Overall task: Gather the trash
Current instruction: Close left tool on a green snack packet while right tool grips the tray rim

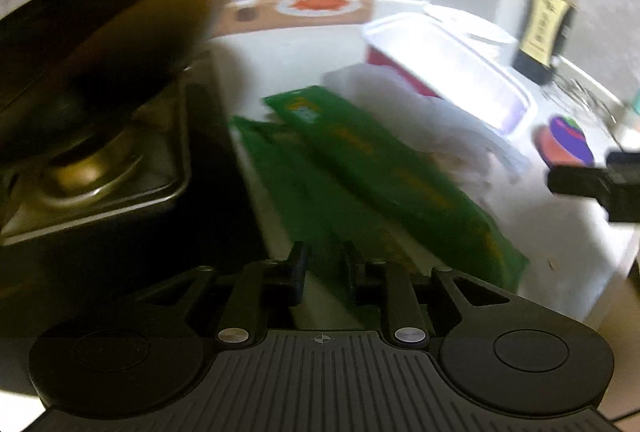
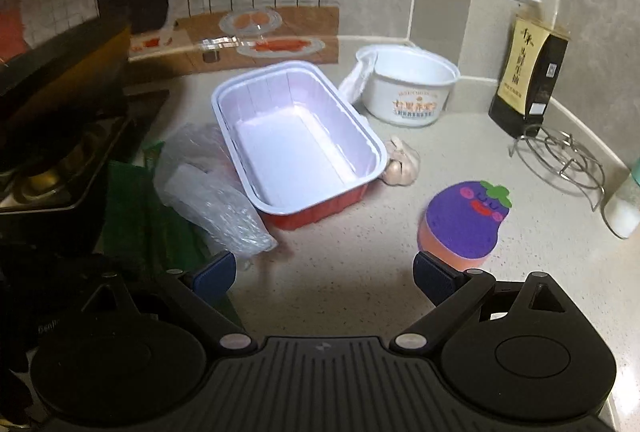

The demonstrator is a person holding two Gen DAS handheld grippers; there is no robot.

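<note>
Two flat green wrappers point(image 1: 380, 168) lie side by side on the white counter, next to the stove. My left gripper point(image 1: 325, 268) hangs low over their near end; its jaws stand slightly apart with the edge of one wrapper between them, and a strip of counter shows beside it. A crumpled clear plastic bag point(image 2: 212, 192) lies between the wrappers point(image 2: 132, 200) and an empty white tray with red outer walls point(image 2: 288, 152). My right gripper point(image 2: 324, 272) hovers wide open over bare counter, with nothing between its fingers. One of its fingers point(image 1: 576, 182) shows at the right edge of the left wrist view.
A dark pan point(image 1: 100, 44) sits on the stove at the left. Behind the tray stand a white bowl point(image 2: 404, 88) and a garlic bulb point(image 2: 402, 162). An eggplant-shaped sponge point(image 2: 464, 220), a dark bottle point(image 2: 528, 72), a wire trivet point(image 2: 568, 160) and a small jar point(image 2: 624, 204) occupy the right side.
</note>
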